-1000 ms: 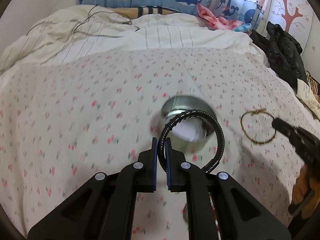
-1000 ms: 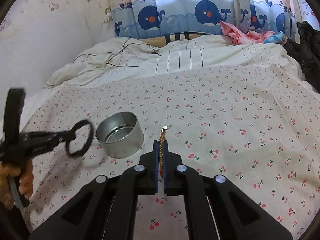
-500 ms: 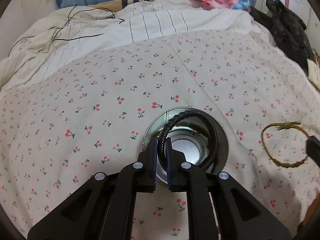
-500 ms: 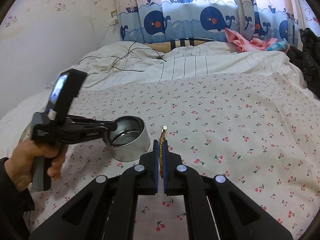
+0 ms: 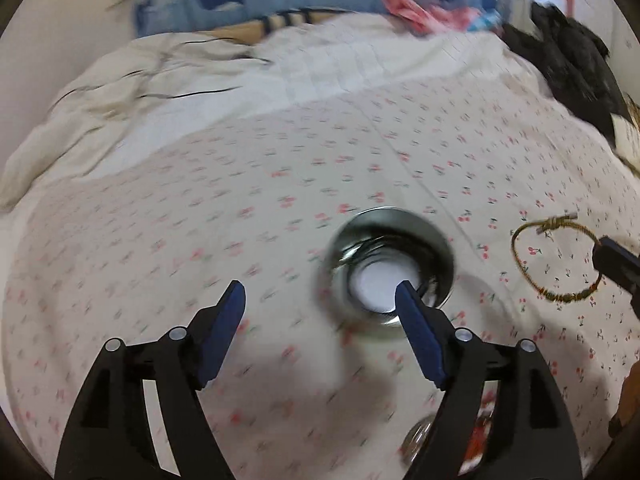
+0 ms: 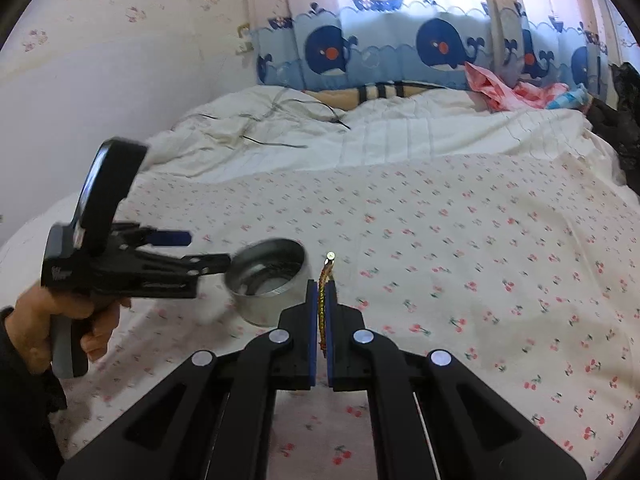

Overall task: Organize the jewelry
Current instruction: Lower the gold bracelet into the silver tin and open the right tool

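Cherry-print bedsheet (image 6: pixel 460 264) carries a round silver tin (image 6: pixel 270 280), lower left of the right tool (image 6: pixel 322 296), which pinches a gold braided bracelet (image 6: pixel 325 276); left tool (image 5: pixel 320 300) gapes wide, empty.

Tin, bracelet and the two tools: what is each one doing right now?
Metal tin: upright on the bed sheet, top open; something dark is inside, blurred.
Woven bracelet: held as an open loop beside the tin, not in it.
Left tool: open, holding nothing, near the tin's rim.
Right tool: shut on the woven bracelet.
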Demonstrator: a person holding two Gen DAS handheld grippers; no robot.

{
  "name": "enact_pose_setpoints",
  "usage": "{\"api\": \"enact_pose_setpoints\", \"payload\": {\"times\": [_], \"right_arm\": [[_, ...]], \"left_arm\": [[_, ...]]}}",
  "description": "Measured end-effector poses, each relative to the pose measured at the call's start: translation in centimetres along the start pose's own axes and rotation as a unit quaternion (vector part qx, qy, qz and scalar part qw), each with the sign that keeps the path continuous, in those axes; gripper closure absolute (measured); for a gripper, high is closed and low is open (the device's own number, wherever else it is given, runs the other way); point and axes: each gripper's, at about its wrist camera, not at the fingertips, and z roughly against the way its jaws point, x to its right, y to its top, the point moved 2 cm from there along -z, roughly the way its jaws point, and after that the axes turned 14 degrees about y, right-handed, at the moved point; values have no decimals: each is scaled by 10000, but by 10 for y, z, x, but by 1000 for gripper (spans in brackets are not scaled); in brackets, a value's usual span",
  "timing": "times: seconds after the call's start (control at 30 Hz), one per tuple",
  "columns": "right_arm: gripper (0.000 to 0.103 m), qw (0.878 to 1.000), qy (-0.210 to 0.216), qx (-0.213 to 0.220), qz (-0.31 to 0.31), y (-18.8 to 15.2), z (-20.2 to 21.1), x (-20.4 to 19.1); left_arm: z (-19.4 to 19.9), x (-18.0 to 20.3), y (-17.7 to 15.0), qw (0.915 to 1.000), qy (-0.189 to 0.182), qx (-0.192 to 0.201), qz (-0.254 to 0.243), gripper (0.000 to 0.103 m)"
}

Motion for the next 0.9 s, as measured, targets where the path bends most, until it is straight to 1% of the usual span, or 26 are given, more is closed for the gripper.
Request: {"api": "enact_pose_setpoints", "payload": {"times": [0.07,0.1,0.17,0.2,0.27,0.3,0.33,0.4,0.5,0.6,0.67,0.7,0.77,0.8,0.83,0.9], "right_arm": [[99,9998,209,24,32,5,-7,-10],[99,9993,372,5,-13,9,-14,-15],[99,9982,601,-8,-89,17,-27,-22],[99,9975,700,-17,-121,20,-33,-26],[99,9950,966,-76,-260,29,-51,-31],[99,9934,1084,-123,-352,32,-60,-32],[99,9901,1271,-201,-554,34,-73,-30],[99,9856,1419,-343,-852,34,-93,-25],[99,9815,1354,-612,-1206,27,-120,-11],[99,9840,959,-858,-1236,21,-138,-1],[98,9876,591,-1023,-1035,17,-143,2],[95,9885,476,-1062,-962,17,-143,3],[51,9914,302,-962,-837,17,-137,4],[49,9929,237,-866,-776,18,-132,6],[49,9947,130,-786,-649,20,-125,4],[49,9960,53,-667,-585,22,-117,5]], "left_arm": [[11,-26,-15,9987,262,83,426,22],[15,-40,-24,9967,390,105,699,18],[16,-66,-38,9908,501,105,1255,15],[13,-79,-44,9861,540,67,1570,15],[4,-95,-48,9802,562,-76,1898,15],[1,-100,-47,9788,530,-101,1978,15],[2,-105,-46,9772,521,-56,2058,15],[3,-107,-45,9767,544,13,2078,14],[3,-101,-41,9786,508,27,1992,13],[0,-94,-39,9808,449,-8,1900,13],[1,-87,-38,9826,428,-23,1806,13],[1,-85,-38,9832,427,-24,1772,13],[0,-81,-37,9846,407,-35,1699,13],[0,-80,-38,9850,401,-37,1679,13],[0,-78,-38,9854,403,-44,1654,13],[0,-78,-38,9857,398,-51,1636,13]]}}
